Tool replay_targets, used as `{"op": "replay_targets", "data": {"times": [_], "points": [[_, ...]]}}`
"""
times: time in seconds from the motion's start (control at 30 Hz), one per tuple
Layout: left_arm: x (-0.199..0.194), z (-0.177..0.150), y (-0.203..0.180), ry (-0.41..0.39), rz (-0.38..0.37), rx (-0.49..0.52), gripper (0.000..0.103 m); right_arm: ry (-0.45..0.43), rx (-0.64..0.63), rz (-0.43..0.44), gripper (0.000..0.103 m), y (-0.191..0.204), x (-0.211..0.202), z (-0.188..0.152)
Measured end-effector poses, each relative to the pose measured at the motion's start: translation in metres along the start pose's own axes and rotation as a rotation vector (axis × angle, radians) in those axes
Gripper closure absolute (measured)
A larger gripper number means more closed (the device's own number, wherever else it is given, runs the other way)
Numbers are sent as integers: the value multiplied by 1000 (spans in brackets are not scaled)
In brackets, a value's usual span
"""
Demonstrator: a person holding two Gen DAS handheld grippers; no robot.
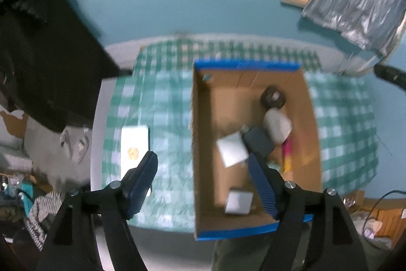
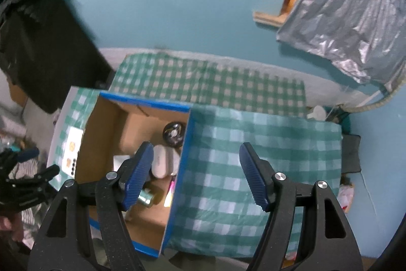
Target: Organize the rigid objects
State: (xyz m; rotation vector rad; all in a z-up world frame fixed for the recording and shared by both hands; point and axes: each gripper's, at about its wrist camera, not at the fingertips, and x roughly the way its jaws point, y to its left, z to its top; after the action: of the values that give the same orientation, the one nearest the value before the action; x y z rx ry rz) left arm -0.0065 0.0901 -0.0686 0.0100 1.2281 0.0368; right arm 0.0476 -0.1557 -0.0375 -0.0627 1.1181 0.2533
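Observation:
A cardboard box with blue edges stands on a green checked cloth; it also shows in the right wrist view. Inside lie a dark round object, a white oval case, a dark grey block, white flat pieces and a pink and yellow item. A white flat box lies on the cloth left of the cardboard box. My left gripper is open and empty above the box's left wall. My right gripper is open and empty above the box's right wall.
The checked cloth covers a white table against a teal wall. A black bag or garment hangs at the left. A silver plastic sheet hangs at the upper right. A white funnel-like item sits at the cloth's far right.

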Motion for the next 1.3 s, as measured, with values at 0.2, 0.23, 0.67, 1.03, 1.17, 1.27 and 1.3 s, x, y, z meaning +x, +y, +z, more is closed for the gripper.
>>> {"op": "replay_targets", "data": {"times": [0.2,0.23,0.67,1.03,1.17,1.27,1.3], "points": [[-31,9,-17,-126,3,49,15,-58,33,-26,33,-12,-22,-4],[-35,9,-19,-142,2,54,15,-67,37,-29,33,-13,-25,-5],[-61,10,-36,-238,-2,87,10,-165,47,-90,33,-20,-58,-14],[-66,15,-33,-232,-25,34,10,-208,55,-108,33,-22,-67,-14],[-67,16,-31,-233,-25,26,10,-203,46,-102,33,-22,-66,-13],[-67,17,-31,-237,-19,28,10,-201,41,-104,33,-21,-65,-13],[-68,17,-31,-237,-18,28,10,-200,38,-104,33,-21,-65,-12]]}}
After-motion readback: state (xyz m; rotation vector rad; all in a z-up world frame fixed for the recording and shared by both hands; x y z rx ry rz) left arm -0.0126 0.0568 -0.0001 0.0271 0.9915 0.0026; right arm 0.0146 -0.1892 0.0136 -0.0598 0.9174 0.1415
